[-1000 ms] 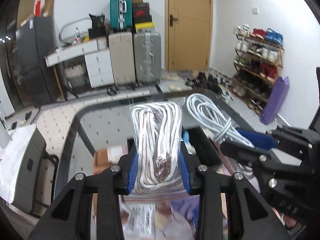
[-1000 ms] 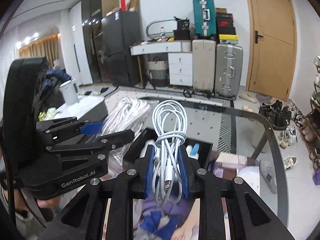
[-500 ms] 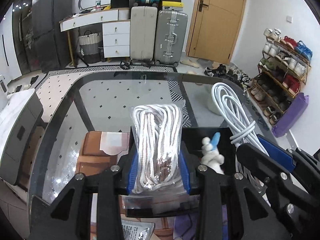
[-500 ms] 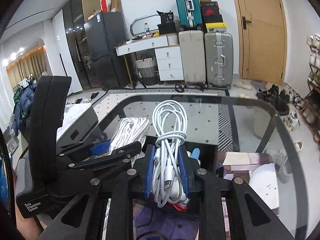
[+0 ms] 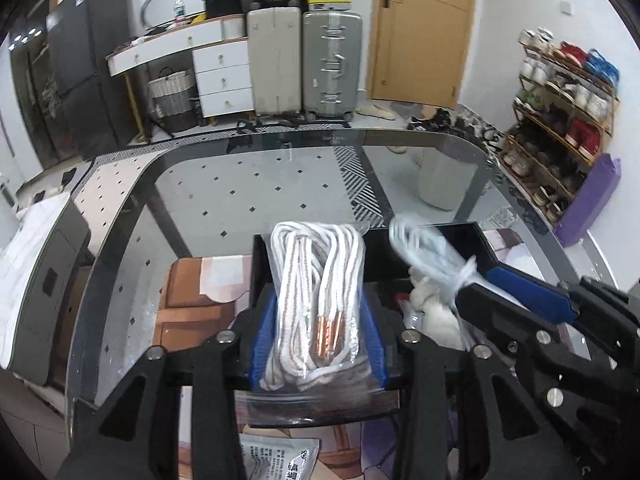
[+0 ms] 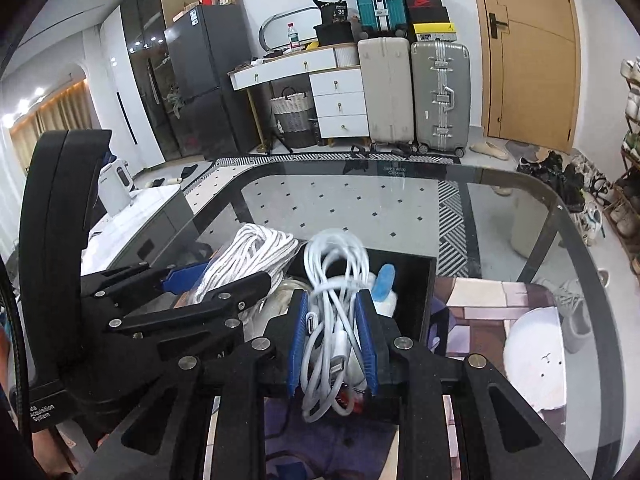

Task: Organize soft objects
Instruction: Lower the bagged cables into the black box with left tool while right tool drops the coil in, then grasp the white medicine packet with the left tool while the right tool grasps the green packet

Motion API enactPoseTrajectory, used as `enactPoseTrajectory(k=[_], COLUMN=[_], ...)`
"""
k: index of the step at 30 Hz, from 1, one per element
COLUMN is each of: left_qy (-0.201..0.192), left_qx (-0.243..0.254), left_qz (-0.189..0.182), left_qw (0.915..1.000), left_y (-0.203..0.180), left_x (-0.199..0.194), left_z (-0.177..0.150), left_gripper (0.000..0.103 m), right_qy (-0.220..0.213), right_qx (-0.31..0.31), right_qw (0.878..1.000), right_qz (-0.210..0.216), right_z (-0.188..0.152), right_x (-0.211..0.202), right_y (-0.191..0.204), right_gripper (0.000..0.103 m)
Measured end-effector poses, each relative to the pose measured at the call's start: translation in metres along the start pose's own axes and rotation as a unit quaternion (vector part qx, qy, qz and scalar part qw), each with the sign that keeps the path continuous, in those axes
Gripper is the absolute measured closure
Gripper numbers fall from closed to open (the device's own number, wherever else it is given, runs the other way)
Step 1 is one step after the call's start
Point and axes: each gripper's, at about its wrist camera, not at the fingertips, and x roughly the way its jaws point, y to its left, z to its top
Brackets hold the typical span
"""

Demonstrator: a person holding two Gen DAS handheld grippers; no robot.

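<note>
Left gripper (image 5: 316, 340) clamped on the bagged rope (image 5: 318, 296): long axis runs straight forward along the fingers, loop end pointing away, copper-coloured tips near the pads. The bundle sits between the blue pads, over the near-left part of the black box (image 5: 460, 240). Right gripper (image 6: 332, 344) clamped on the white cable coil (image 6: 336, 280), long axis also forward, connectors hanging at the near end, over the same box. The box sits on the glass table (image 5: 260, 184).
</note>
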Motion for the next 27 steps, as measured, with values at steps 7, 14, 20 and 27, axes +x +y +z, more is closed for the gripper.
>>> enactPoseTrajectory(k=[7,14,20,27], left_qy=[0.002,-0.002,-0.021,-0.012], left_qx=[-0.016,-0.019,-0.005,-0.004], left_qz=[-0.043,-0.05,-0.048,-0.05], left_qw=[0.999,0.9986,0.9986,0.9987], left_y=[0.008,0.007,0.002,0.013], left_x=[0.0,-0.013,-0.035,-0.064], left_z=[-0.002,-0.003,-0.006,-0.014], left_gripper=[0.045,0.036,0.026,0.026], right_qy=[0.008,0.022,0.016,-0.004], right_qx=[-0.002,0.008,0.005,0.033], right_qw=[1.0,1.0,1.0,0.999], right_qz=[0.009,0.017,0.015,0.027], right_z=[-0.007,-0.01,-0.014,-0.02], right_x=[-0.006,-0.023,-0.049,-0.086], right_y=[0.0,0.003,0.003,0.001], right_gripper=[0.067,0.056,0.044,0.018])
